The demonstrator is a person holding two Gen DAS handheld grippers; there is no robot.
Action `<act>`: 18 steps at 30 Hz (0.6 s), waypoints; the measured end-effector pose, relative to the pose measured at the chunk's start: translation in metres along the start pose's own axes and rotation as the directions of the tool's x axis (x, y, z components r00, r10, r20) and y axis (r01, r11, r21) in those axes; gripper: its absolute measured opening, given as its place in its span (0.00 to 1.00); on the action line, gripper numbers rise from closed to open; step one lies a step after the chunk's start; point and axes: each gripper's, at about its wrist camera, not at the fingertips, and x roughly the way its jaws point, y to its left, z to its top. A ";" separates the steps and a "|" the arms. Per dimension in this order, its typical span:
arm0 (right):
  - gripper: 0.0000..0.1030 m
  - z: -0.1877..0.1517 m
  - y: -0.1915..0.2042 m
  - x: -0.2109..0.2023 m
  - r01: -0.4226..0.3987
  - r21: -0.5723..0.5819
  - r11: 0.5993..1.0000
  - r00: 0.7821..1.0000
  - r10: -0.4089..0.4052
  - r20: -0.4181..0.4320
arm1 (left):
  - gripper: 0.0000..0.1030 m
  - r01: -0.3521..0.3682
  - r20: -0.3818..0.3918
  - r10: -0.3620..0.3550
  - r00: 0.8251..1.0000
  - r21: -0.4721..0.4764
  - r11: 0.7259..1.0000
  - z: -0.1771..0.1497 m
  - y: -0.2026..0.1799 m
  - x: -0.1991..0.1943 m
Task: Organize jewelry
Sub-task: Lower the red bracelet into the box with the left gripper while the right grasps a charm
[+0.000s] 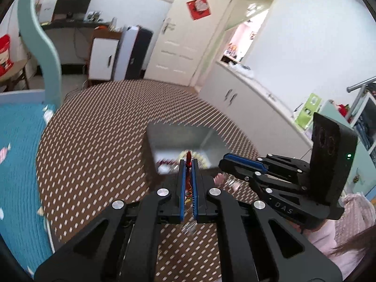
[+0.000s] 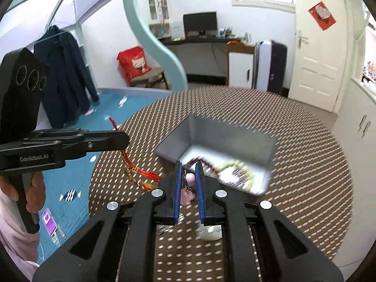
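My left gripper [image 1: 188, 164] is shut on a red tasselled cord charm [image 1: 188, 158] and holds it above the table near the front of a grey metal box [image 1: 174, 134]. In the right wrist view the left gripper [image 2: 122, 139] shows from the side, with the charm [image 2: 141, 172] hanging below it. The box [image 2: 218, 136] holds bead bracelets [image 2: 235, 169]. My right gripper [image 2: 188, 166] is shut on a pink charm [image 2: 189, 179] on a small chain, just in front of the box. The right gripper also shows in the left wrist view [image 1: 225, 162].
The round table has a brown and white patterned cloth [image 1: 105, 129]. A white piece [image 2: 210, 232] lies on it near my right gripper. A blue bed [image 2: 70, 176] lies to the left. White cabinets [image 1: 246, 98] stand to the right.
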 end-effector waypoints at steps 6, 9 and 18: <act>0.10 0.022 -0.017 -0.016 0.040 0.007 0.999 0.997 -0.041 0.070 | 0.04 0.019 0.073 -0.023 0.997 0.060 0.998 0.036 -0.024 -0.004; 0.10 0.029 -0.025 -0.017 0.033 0.008 0.999 0.996 -0.033 0.085 | 0.04 0.012 0.118 -0.024 0.993 0.100 0.995 0.049 -0.033 -0.001; 0.10 0.025 -0.042 0.010 0.003 0.037 0.999 1.000 -0.003 0.022 | 0.04 -0.012 0.026 0.011 1.000 0.033 0.999 0.044 -0.014 0.050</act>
